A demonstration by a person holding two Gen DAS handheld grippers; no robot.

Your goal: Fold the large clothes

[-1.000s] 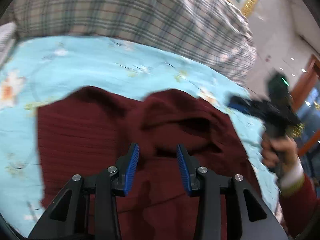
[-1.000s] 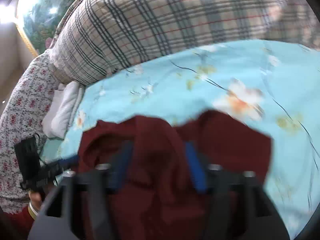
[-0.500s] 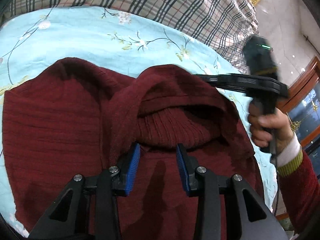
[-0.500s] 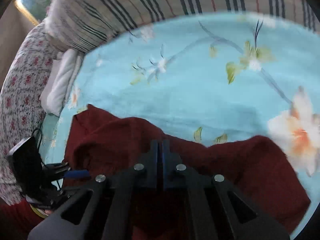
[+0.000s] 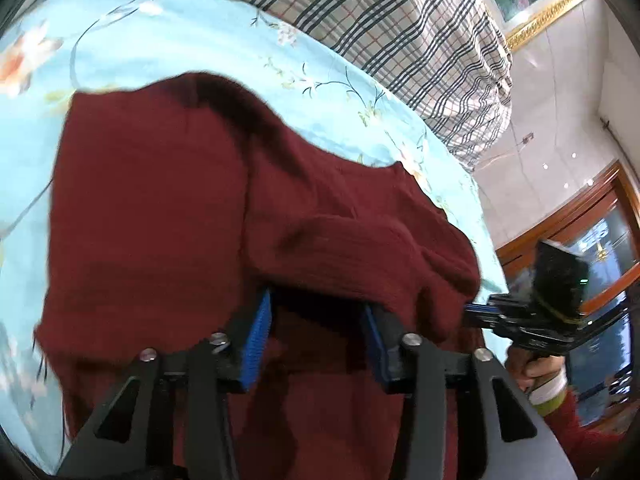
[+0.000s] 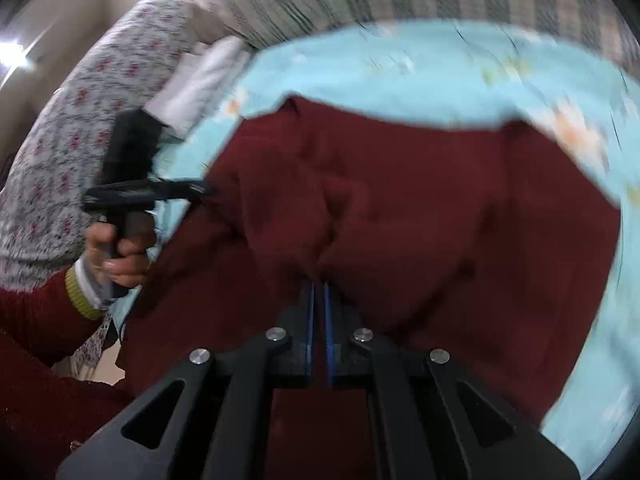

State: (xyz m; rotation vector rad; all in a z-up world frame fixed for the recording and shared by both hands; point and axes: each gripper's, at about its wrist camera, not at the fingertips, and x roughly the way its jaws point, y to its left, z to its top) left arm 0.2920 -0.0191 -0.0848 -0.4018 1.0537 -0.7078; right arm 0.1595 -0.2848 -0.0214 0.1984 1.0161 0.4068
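A bed takes up most of both views, covered by a light blue sheet (image 5: 168, 52) printed with flowers and thin branches. At its far end lies a large plaid quilt (image 5: 400, 28), bunched up against the wall, and the right wrist view shows a grey cover with small red flowers (image 6: 60, 152) along the bed's left side, with a folded white cloth (image 6: 200, 84) tucked beside it.

On the blue sheet lies a dark red knitted sweater (image 5: 160, 208), spread over the near half of the bed with thick folds heaped across its middle. One rolled fold drapes over the tips of the left gripper (image 5: 316, 320), whose blue-padded fingers (image 5: 258, 340) stand spread apart with the sweater lying between and beneath them; they are not pinching it.

The right gripper (image 6: 318, 292) has its blue pads pressed nearly together, and a bunch of the sweater rises directly from their tips, so it is pinching the knit. In the left wrist view this gripper reaches in from the right edge of the sweater, held by a hand (image 5: 536, 368) in a red sleeve with a yellow-green cuff.
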